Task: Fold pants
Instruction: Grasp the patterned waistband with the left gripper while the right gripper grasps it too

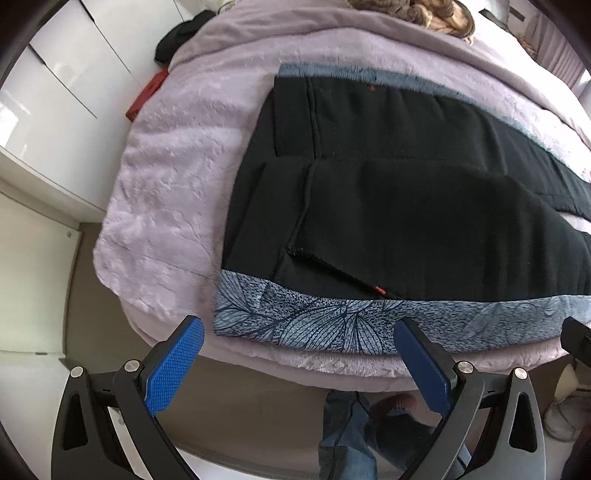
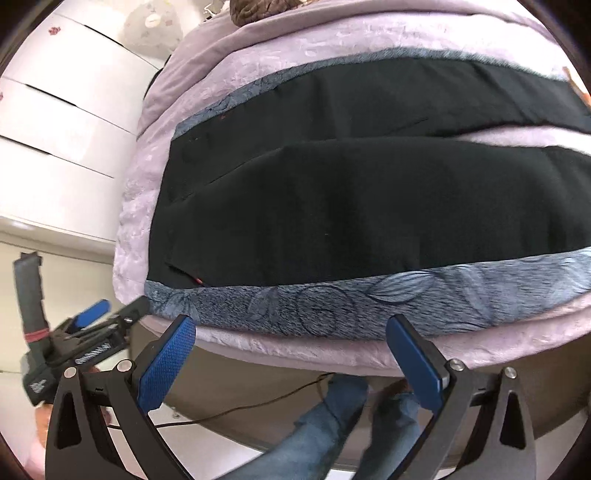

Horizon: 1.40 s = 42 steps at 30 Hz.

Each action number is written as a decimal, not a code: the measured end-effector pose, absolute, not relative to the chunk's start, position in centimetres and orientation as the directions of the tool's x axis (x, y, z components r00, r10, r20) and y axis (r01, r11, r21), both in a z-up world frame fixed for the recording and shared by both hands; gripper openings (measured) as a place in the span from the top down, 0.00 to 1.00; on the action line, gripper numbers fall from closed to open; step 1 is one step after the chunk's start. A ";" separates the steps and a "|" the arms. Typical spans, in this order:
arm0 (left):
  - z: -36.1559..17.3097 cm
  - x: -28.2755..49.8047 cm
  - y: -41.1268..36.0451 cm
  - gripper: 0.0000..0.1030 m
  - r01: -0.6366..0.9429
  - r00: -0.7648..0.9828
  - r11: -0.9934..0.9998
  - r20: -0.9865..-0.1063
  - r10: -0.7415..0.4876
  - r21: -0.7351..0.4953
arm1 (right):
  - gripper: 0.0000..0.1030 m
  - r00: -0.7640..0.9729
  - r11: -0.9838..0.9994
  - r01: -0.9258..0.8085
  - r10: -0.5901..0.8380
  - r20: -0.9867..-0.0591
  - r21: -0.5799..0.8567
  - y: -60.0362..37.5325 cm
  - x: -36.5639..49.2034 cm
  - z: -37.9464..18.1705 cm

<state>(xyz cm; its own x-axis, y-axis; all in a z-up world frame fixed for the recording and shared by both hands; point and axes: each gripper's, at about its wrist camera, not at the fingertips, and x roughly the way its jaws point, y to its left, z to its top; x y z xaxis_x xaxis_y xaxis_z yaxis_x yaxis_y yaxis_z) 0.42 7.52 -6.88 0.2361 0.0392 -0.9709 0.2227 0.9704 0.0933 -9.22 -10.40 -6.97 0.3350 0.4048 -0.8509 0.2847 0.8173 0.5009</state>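
Observation:
Black pants [image 1: 388, 206] lie flat on a blue-grey leaf-patterned blanket [image 1: 332, 325] on the bed, waistband to the left, legs running right; they also show in the right wrist view [image 2: 332, 206]. A small red tag [image 1: 379, 290] sits at the near pocket. My left gripper [image 1: 299, 363] is open and empty, held off the bed's near edge below the waistband. My right gripper [image 2: 291, 360] is open and empty, off the near edge below the legs. The left gripper also shows in the right wrist view [image 2: 107, 317].
The bed has a lilac plush cover [image 1: 166, 206]. White drawers [image 2: 66, 147] stand left of the bed. A red object [image 1: 146, 96] and dark cloth [image 1: 181, 35] lie at the bed's far left. The person's jeans legs [image 2: 325, 424] and a cable [image 2: 240, 406] are on the floor.

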 end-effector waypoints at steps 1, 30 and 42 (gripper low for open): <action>-7.2 0.5 7.5 0.00 0.218 0.235 0.972 -0.971 0.037 0.090 | 0.00 0.335 0.810 0.284 0.418 -0.844 0.513 -10.2 -9.1 -7.3; -11.1 -2.0 13.1 0.15 0.134 0.148 0.937 -0.928 -0.341 -0.323 | 0.44 0.473 0.345 0.290 0.759 -0.447 0.893 -10.1 -9.5 -18.9; -11.8 0.5 12.0 0.20 -0.088 0.140 0.813 -0.815 -0.563 -0.576 | 0.64 0.561 0.263 0.182 0.763 -0.319 0.948 -10.2 -6.2 -14.1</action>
